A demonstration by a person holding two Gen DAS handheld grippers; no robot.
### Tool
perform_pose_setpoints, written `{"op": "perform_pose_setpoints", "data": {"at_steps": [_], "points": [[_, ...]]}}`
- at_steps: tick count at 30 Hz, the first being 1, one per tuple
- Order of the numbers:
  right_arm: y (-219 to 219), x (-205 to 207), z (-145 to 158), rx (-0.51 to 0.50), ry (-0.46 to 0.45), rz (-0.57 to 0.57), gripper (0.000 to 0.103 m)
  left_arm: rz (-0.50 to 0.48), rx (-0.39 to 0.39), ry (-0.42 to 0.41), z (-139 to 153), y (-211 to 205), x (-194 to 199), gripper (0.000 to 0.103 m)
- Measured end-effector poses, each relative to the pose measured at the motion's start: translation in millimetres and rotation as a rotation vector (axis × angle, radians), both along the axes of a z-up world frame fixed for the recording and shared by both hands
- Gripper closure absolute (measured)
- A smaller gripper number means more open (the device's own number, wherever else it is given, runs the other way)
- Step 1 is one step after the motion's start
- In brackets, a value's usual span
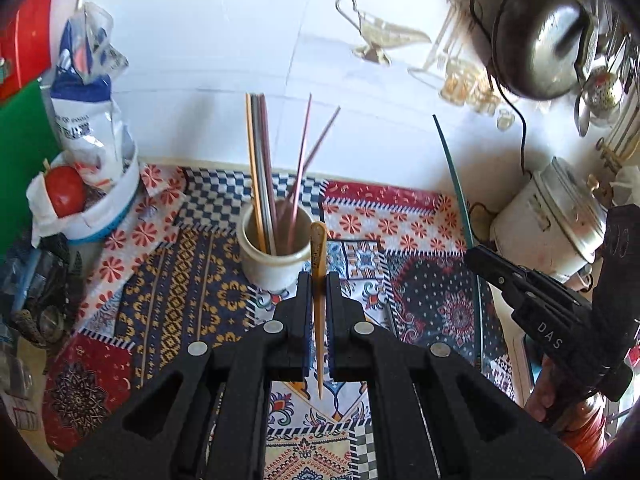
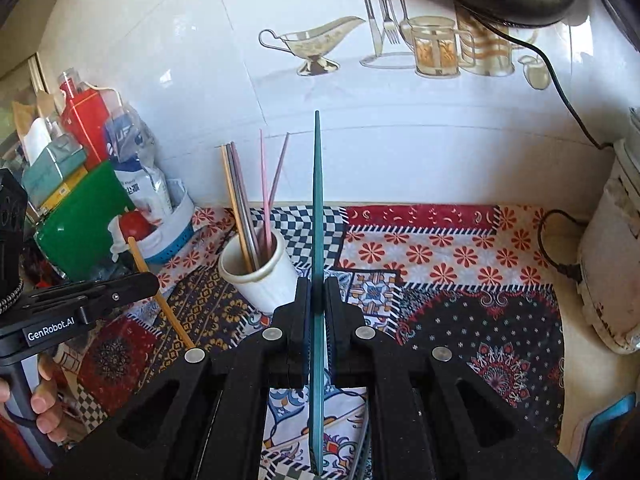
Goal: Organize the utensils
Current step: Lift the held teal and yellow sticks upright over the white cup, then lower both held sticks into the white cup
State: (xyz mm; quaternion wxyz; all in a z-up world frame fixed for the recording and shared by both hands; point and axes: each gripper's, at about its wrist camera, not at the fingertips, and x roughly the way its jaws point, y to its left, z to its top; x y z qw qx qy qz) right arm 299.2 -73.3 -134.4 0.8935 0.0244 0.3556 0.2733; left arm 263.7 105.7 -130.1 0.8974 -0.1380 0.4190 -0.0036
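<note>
Right between the pads of my left tool [image 1: 319, 292] sits a yellow chopstick [image 1: 318, 264], clamped near its thicker end; that rounded end pokes up past the fingertips while the thin tip runs back down toward the camera. My right tool [image 2: 319, 296] is pinched shut on a teal chopstick [image 2: 318, 208], which stands almost upright, rising well above the fingertips and trailing down between the arms of the tool. From the left wrist view I see the right tool [image 1: 480, 258] off to the right side with the teal chopstick [image 1: 456, 176] curving up out of it; from the right wrist view the left tool [image 2: 154, 280] reaches in from the left edge, the yellow chopstick [image 2: 160, 296] slanting across it, and a hand [image 2: 44, 404] wraps its handle.

Just beyond both tools stands a white cup [image 1: 272, 256] on the patterned cloth [image 1: 400, 224] that covers the desk. The cup [image 2: 260, 276] already holds several chopsticks [image 1: 264, 168], pink, grey and tan, leaning at different angles. Neither held chopstick touches the cup; both hang in the air near its rim, on the side towards me.

Further left a red tomato [image 1: 66, 190] rests in a white basket [image 1: 108, 216] beside a plastic bag [image 1: 88, 92]. A white rice cooker [image 1: 548, 216] stands at the right, against the tiled wall [image 1: 208, 32].
</note>
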Motion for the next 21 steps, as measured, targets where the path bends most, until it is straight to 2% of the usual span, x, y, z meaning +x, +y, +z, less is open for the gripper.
{"op": "perform_pose_setpoints", "data": {"at_steps": [15,21], "points": [[62,32,28,0.062,-0.108,0.094,0.097,0.087,0.062,-0.169,73,46,24,0.099],[91,57,28,0.077,-0.15,0.124,0.097,0.11,0.069,-0.203,87,64,47,0.099]]}}
